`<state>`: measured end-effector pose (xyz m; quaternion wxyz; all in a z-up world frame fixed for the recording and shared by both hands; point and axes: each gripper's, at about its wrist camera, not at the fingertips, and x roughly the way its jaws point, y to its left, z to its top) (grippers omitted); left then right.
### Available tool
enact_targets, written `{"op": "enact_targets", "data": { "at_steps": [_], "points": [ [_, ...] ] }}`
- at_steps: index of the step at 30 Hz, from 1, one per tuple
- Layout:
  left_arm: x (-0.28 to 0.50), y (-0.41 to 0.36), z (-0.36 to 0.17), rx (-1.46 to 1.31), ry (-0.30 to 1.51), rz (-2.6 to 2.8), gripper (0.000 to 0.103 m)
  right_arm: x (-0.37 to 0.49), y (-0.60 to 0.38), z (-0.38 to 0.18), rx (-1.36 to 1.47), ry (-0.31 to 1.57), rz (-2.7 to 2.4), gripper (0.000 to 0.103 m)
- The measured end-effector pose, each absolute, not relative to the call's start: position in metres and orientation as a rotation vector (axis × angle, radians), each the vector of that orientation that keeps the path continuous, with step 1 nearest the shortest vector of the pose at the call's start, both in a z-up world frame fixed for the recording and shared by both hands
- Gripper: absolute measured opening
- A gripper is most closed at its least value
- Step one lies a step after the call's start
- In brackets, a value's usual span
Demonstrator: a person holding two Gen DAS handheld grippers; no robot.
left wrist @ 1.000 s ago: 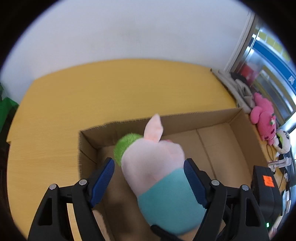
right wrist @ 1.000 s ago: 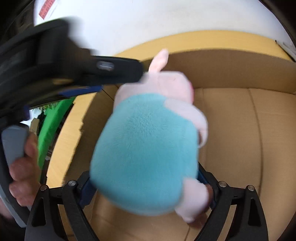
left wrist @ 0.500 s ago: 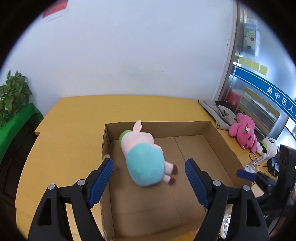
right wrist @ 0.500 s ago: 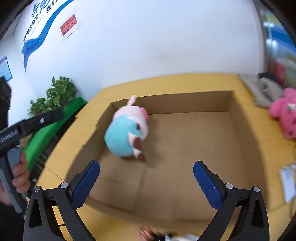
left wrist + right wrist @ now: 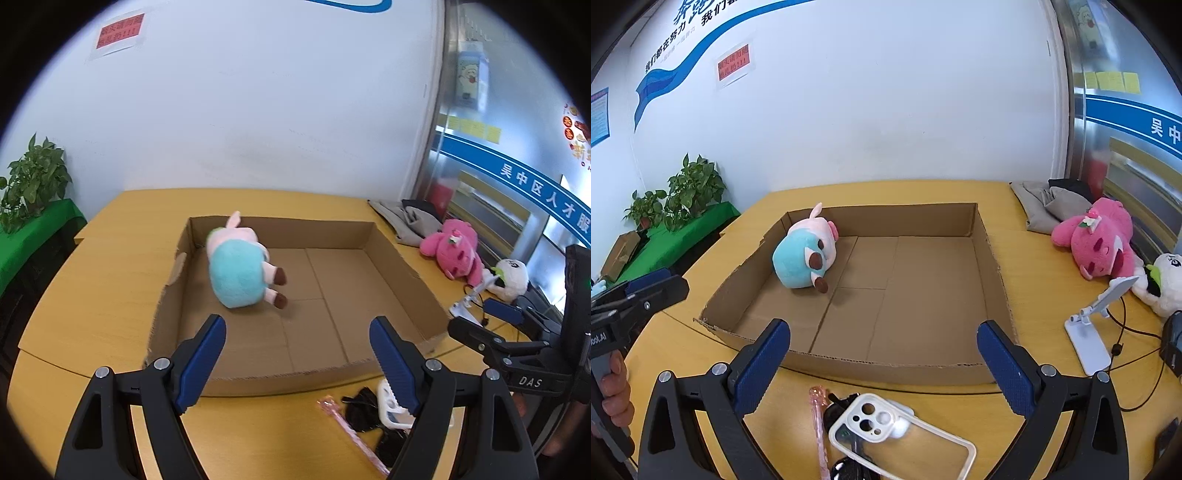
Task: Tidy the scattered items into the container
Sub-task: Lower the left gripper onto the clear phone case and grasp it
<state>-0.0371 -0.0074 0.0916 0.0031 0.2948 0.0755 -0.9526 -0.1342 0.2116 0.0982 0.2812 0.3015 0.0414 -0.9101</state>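
Observation:
A shallow cardboard box [image 5: 288, 376] [image 5: 886, 363] lies on the yellow table. A plush pig in a light blue outfit [image 5: 236, 277] [image 5: 801, 262] rests on its side in the box's far left corner. My left gripper [image 5: 297, 328] hovers open over the box's near wall, nothing between its blue pads. My right gripper [image 5: 882, 332] is wide open there too, holding nothing. On the table in front of the box lie a clear phone case [image 5: 897, 432], a pink pen [image 5: 818, 424] and a black item [image 5: 360, 410]. A pink plush [image 5: 1097, 240] and a white plush [image 5: 1167, 284] lie right of the box.
A white phone stand [image 5: 1089, 332] with a black cable stands right of the box. Grey cloth [image 5: 1045, 206] is piled at the table's far right. Potted plants [image 5: 687, 192] sit on a green-covered bench to the left. A person's hand [image 5: 613, 384] grips the left gripper's handle.
Both grippers had the plush pig between their pads over the box; they let it go and drew back and up. The pig now lies in the box.

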Motion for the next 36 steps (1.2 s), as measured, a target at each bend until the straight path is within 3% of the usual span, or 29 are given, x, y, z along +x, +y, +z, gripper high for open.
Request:
{"op": "enact_targets", "data": {
  "at_steps": [18,29,36],
  "points": [
    [-0.035,0.038,0.078,1.011,0.182,-2.967,0.080,-0.153,0.258,0.084,0.807,0.024,-2.388,0.103],
    [-0.045,0.063,0.024,1.278,0.294,-3.024,0.080,-0.159,0.300,0.014,1.013,0.064,-2.247,0.102],
    [-0.055,0.067,-0.003,1.406,0.393,-3.003,0.080,-0.152,0.287,-0.019,1.091,0.192,-2.090,0.102]
  ]
}}
